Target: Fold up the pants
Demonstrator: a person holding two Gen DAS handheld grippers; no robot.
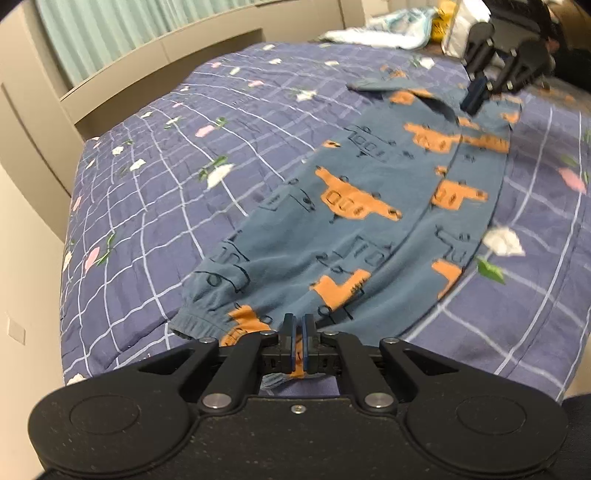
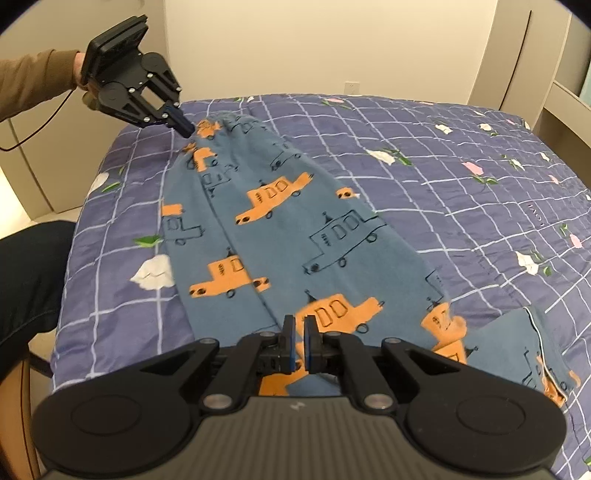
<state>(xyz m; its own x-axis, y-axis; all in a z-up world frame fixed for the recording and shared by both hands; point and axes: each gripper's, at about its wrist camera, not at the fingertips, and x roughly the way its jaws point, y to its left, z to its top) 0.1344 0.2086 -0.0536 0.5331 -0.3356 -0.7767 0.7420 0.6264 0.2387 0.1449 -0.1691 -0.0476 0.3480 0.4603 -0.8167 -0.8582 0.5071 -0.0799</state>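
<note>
Purple checked bedspread with white and pink flowers spread out ahead of both tongs, beige headboard beyond the left tongs, pale green curtain above it, heap of light cloths far ahead, wall socket beyond the right tongs

Pants stretched lengthwise on the quilt, left gripper at the cuff end, right gripper at the opposite end, headboard at the quilt's far left
</note>
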